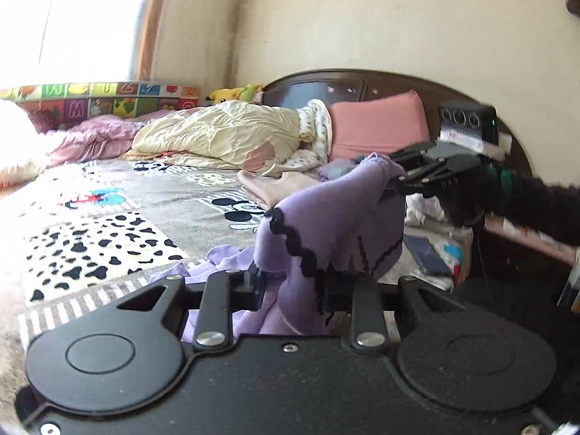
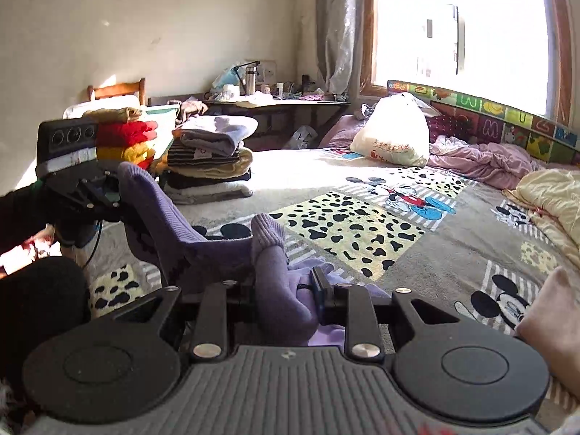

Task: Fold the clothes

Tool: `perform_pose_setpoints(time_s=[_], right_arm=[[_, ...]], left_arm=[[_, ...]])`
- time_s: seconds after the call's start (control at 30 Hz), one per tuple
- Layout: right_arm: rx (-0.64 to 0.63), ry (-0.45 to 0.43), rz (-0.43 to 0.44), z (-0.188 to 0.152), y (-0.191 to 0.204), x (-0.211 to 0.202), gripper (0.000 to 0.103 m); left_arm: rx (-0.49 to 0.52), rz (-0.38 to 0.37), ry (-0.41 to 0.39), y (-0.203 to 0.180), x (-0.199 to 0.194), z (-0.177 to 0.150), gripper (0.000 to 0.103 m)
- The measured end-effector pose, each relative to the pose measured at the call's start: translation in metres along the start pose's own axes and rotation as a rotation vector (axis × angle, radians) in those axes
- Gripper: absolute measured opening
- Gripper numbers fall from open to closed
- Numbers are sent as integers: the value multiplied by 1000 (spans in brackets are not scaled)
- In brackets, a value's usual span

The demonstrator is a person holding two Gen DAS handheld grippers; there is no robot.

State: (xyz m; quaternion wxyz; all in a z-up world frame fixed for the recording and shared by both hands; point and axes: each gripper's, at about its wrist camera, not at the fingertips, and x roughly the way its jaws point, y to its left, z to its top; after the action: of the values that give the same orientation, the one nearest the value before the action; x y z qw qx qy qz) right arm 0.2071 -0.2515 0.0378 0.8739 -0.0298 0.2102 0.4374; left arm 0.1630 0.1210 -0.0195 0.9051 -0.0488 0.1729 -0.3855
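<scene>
On inspection, two stacks of folded clothes (image 2: 206,159) stood at the far left of the bed in the right wrist view, one of red and yellow items, the other of grey, striped and dark ones; that portion of the work was judged complete. Next along, the left gripper (image 2: 117,195) was clamped on an upper edge of the purple knitted garment (image 2: 174,224), which was raised off the cartoon-print bedspread (image 2: 362,232). The right gripper (image 2: 286,290) was likewise closed on a bunched fold of the same garment, its lower part trailing onto the bedspread beneath. From the left wrist view, the garment (image 1: 333,217) hung stretched between both tools, its black scalloped trim visible; no fold had yet been laid in it. Further right lay a pinkish folded item (image 1: 275,185), and beyond it rumpled cream bedding (image 1: 217,134) and a pink pillow (image 1: 377,127). Remaining work, as judged: spreading, folding and stacking the purple garment; whether other clothes awaited could not be determined.
</scene>
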Motion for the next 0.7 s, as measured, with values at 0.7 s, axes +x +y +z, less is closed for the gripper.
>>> perform_pose_setpoints(time_s=[0.7], right_arm=[[870, -162, 64, -87, -180, 162, 65]], left_arm=[[-661, 155, 96, 145, 102, -37, 58]])
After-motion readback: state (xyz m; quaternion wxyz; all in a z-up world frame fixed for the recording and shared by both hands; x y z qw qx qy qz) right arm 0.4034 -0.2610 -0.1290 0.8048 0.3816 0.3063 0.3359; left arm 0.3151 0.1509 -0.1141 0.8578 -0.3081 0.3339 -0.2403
